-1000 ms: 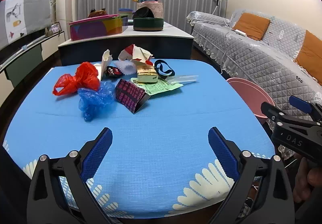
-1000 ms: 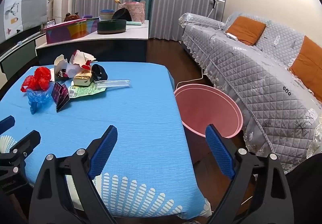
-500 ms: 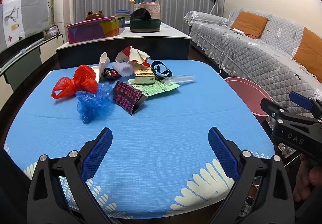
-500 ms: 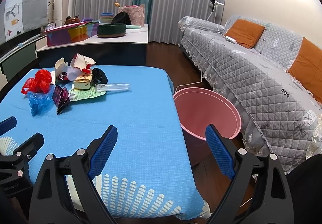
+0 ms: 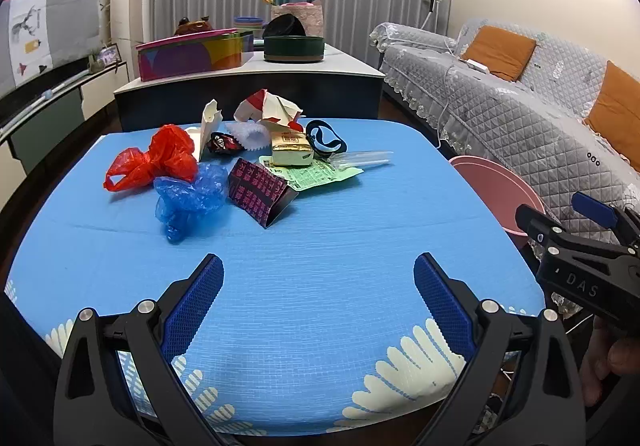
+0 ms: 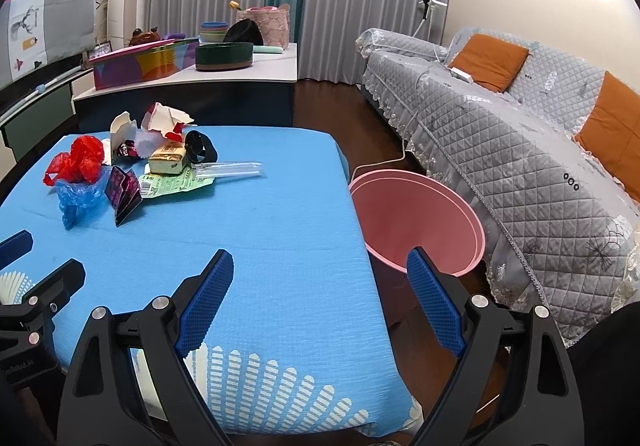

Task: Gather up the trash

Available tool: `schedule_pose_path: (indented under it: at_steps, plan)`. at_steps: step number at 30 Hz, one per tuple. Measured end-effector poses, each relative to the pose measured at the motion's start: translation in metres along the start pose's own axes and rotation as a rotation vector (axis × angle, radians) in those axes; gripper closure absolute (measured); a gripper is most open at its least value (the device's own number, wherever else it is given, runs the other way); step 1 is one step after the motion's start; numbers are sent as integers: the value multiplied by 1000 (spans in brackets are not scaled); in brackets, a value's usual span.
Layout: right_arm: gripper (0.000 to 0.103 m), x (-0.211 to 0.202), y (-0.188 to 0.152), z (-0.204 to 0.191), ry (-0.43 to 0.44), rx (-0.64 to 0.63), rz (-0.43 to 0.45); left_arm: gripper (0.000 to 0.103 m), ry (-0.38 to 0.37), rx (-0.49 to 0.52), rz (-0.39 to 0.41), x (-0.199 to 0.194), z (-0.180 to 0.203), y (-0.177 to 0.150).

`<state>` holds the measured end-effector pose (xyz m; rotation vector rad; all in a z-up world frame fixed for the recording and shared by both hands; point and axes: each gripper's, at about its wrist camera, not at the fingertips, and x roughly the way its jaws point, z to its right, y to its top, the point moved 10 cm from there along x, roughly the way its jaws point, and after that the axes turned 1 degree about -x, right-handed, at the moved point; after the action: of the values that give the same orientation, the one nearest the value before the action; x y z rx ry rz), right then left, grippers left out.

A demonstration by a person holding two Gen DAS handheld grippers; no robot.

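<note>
A pile of trash lies at the far side of the blue table (image 5: 320, 246): a red plastic bag (image 5: 156, 157), a blue plastic bag (image 5: 188, 197), a dark purple folded carton (image 5: 260, 191), a green wrapper (image 5: 320, 173), a yellow box (image 5: 291, 150), a black band (image 5: 326, 139), a clear plastic tube (image 5: 366, 157) and torn white cartons (image 5: 268, 107). A pink bin (image 6: 416, 221) stands on the floor right of the table. My left gripper (image 5: 318, 296) is open and empty above the near table edge. My right gripper (image 6: 320, 294) is open and empty over the table's near right corner.
A grey quilted sofa (image 6: 520, 133) with orange cushions runs along the right, behind the bin. A low cabinet (image 5: 248, 85) with boxes and bowls stands beyond the table. A white cable (image 6: 384, 161) lies on the floor near the bin.
Both grippers have risen slightly and tilted; the trash pile sits a little lower and nearer in the left view. Both stay open and empty. Nothing on the table has moved.
</note>
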<state>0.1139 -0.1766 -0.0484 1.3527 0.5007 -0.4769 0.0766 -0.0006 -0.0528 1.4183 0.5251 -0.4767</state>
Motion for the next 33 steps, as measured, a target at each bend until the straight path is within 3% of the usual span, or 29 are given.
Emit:
schedule_pose_path:
  at_steps: [25, 33]
  plan:
    - [17, -4, 1, -4, 16, -7, 1, 10, 1, -4, 1, -1, -1, 1]
    - [32, -7, 8, -11, 71, 36, 9, 10, 19, -30, 12, -4, -10, 6]
